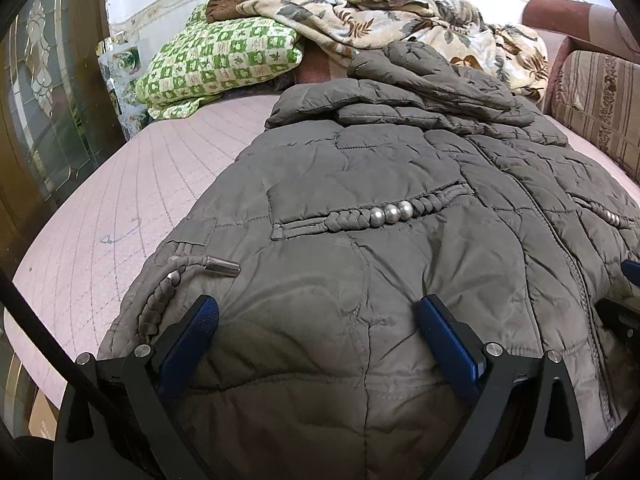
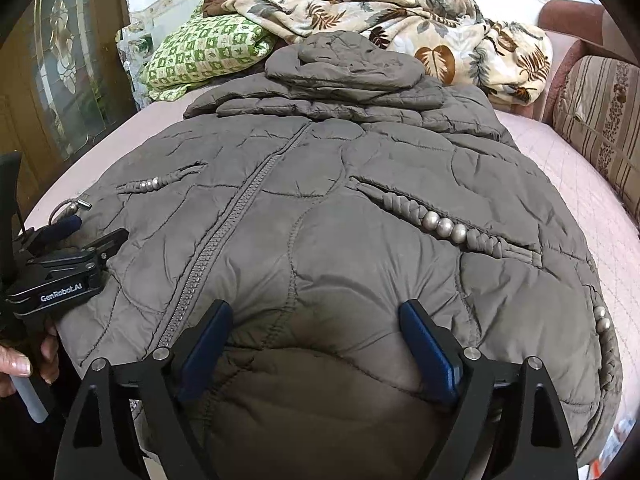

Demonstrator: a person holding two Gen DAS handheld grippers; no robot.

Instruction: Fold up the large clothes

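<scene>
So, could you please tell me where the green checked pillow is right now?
In both wrist views the green checked pillow lies at the far left end of the bed, partly under the leaf-print blanket, just beyond the grey quilted coat.

You are working over a bed whose pale pink quilted cover shows faint grid stitching and a small dark scribble near its left side. At its far end you see a green-and-white checked cushion, with a cream blanket printed with brown and grey leaves heaped just beside and partly over it. Behind them runs a white wall with a floral border strip. To your left stands a dark wooden door with leaded decorative glass. To your right sits a striped, flower-patterned sofa with reddish-brown trim. Light is bright and even.
</scene>
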